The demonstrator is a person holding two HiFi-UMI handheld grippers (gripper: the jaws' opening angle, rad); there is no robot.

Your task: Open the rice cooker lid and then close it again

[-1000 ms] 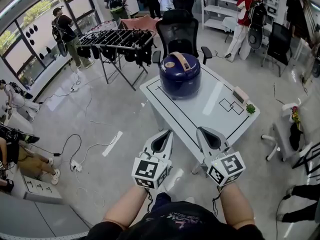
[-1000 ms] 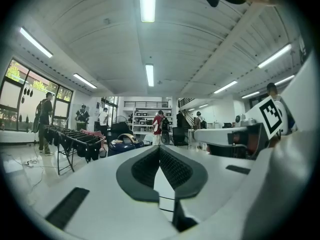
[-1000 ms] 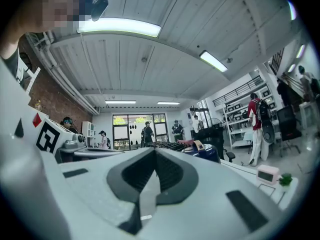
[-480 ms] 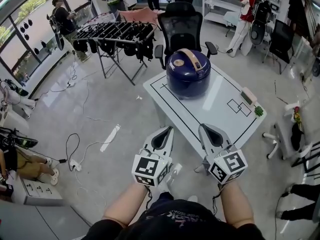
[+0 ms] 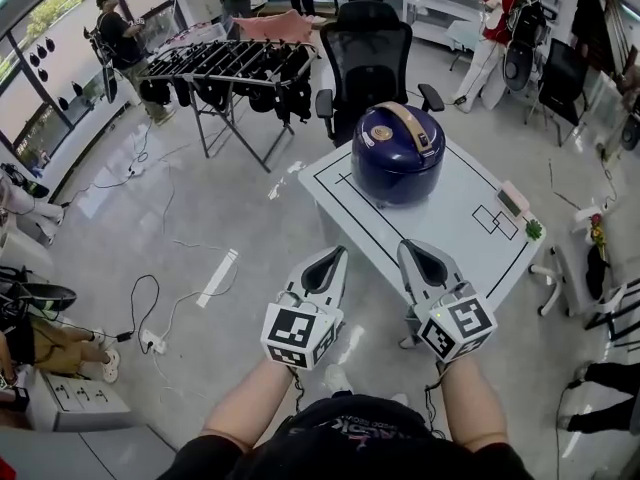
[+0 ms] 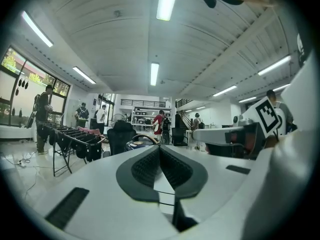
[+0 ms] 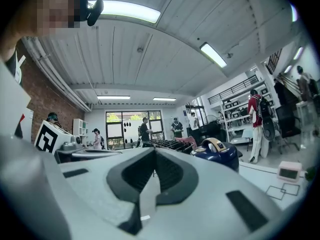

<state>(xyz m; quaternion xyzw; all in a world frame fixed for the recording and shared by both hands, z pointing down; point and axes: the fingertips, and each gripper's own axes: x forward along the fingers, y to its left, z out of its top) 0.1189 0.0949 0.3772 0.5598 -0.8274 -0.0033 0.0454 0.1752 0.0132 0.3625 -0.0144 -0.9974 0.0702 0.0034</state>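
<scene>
We hold the left gripper (image 5: 336,252) and the right gripper (image 5: 404,245) side by side in front of us, both pointing level toward the white table (image 5: 470,258). Each gripper's own view shows its two dark ribbed pads (image 6: 145,166) pressed together with nothing between them, so both are closed and empty. The rice cooker (image 5: 397,154), dark blue and round, stands on the far-left part of the table, well apart from both grippers. Its lid (image 5: 385,133) is down, and a tan handle (image 5: 412,124) lies across the top. Near the table's right edge we see a small pale device (image 5: 512,200) and, close by it, a small green thing (image 5: 534,230); we cannot tell what either is. A black office chair (image 5: 371,48) stands behind the table, close to the cooker, and a dark drying rack (image 5: 235,66) hung with dark cloth stands to the left of the chair. Cables (image 5: 150,308) trail over the pale floor (image 5: 200,218) at our left, and several people (image 5: 115,38) stand at the far side of the room.
</scene>
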